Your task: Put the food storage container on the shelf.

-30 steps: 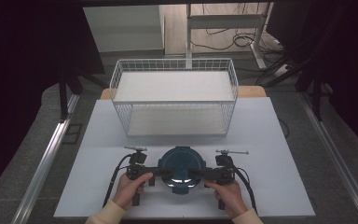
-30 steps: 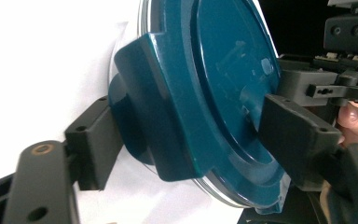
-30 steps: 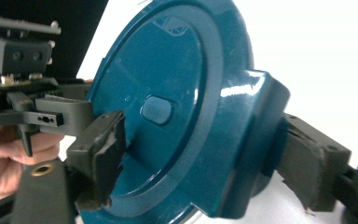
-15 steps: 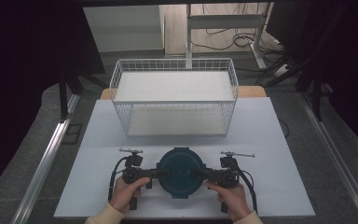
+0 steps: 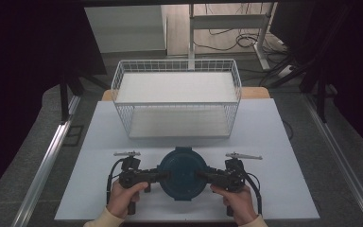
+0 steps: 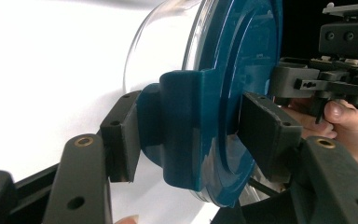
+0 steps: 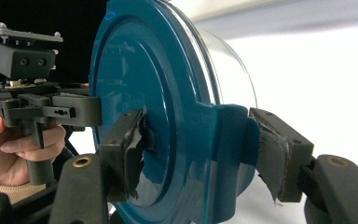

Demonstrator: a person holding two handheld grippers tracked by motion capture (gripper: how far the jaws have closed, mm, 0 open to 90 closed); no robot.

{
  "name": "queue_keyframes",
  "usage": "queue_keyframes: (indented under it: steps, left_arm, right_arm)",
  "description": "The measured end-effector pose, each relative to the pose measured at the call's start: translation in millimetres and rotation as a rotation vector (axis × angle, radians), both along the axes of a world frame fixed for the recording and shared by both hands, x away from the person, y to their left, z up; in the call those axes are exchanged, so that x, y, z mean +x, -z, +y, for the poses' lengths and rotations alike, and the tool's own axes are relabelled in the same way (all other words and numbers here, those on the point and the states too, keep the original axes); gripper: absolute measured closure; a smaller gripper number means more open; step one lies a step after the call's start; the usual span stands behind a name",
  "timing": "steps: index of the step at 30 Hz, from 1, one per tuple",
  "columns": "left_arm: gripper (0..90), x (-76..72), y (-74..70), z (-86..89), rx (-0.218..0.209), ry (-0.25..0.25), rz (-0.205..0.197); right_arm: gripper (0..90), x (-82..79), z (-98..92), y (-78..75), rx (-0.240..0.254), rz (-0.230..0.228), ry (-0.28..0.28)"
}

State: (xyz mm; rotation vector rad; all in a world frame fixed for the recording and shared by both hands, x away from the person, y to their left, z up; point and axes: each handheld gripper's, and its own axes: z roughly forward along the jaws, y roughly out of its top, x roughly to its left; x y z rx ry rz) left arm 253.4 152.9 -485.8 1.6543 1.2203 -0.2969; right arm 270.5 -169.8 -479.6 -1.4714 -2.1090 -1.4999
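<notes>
The left gripper (image 6: 186, 140) has just been closing its fingers (image 6: 121, 140), and now they squeeze a side tab of the blue lid (image 5: 182, 172). The right gripper (image 7: 205, 154) has its fingers (image 7: 279, 158) clamped on the tab at the other side. The lid sits on a clear round tub (image 6: 163, 42). Lid and tub are between the two hands, at the near edge of the white surface (image 5: 283, 156). A white wire basket (image 5: 177, 101) stands farther back.
</notes>
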Motion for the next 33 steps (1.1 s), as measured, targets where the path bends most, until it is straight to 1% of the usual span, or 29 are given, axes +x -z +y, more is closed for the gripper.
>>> queue_keyframes:
  steps: [4,7,12,15,16,24,29,31,32,33]
  left_arm:
    - [41.9,-5.9,-11.1,1.1,0.005,0.003,-0.046]
    - [42.1,-9.2,-17.5,2.0,0.002,0.004,-0.071]
    - [42.2,-12.4,-22.3,2.4,-0.011,0.009,-0.093]
    - [42.2,-13.4,-24.4,2.6,-0.009,0.012,-0.102]
    - [42.2,-14.7,-26.8,3.0,-0.006,0.012,-0.112]
    - [42.6,-18.4,-35.1,5.9,-0.012,0.013,-0.141]
    - [42.7,-22.1,-43.5,7.6,-0.012,0.007,-0.171]
    - [42.7,-22.7,-44.9,7.9,-0.012,0.005,-0.174]
    - [42.7,-23.3,-46.4,8.4,-0.011,0.006,-0.183]
    - [42.7,-24.2,-48.5,8.9,-0.011,0.004,-0.19]
  right_arm:
    - [38.1,-5.1,0.6,-11.2,-0.002,-0.05,-0.014]
    - [38.1,-9.1,1.3,-19.1,-0.007,-0.089,-0.021]
    - [38.1,-14.2,1.9,-29.5,-0.024,-0.142,-0.026]
    - [38.1,-15.7,1.9,-32.9,-0.029,-0.16,-0.033]
    - [38.2,-16.3,2.0,-33.9,-0.029,-0.167,-0.035]
    - [38.4,-20.3,3.5,-43.0,-0.035,-0.205,-0.054]
    - [38.6,-22.1,4.2,-49.3,-0.031,-0.229,-0.065]
    - [38.7,-22.5,4.4,-50.3,-0.03,-0.23,-0.066]
    - [38.7,-22.9,4.6,-51.4,-0.03,-0.234,-0.067]
    - [38.8,-23.5,5.1,-53.7,-0.029,-0.245,-0.072]
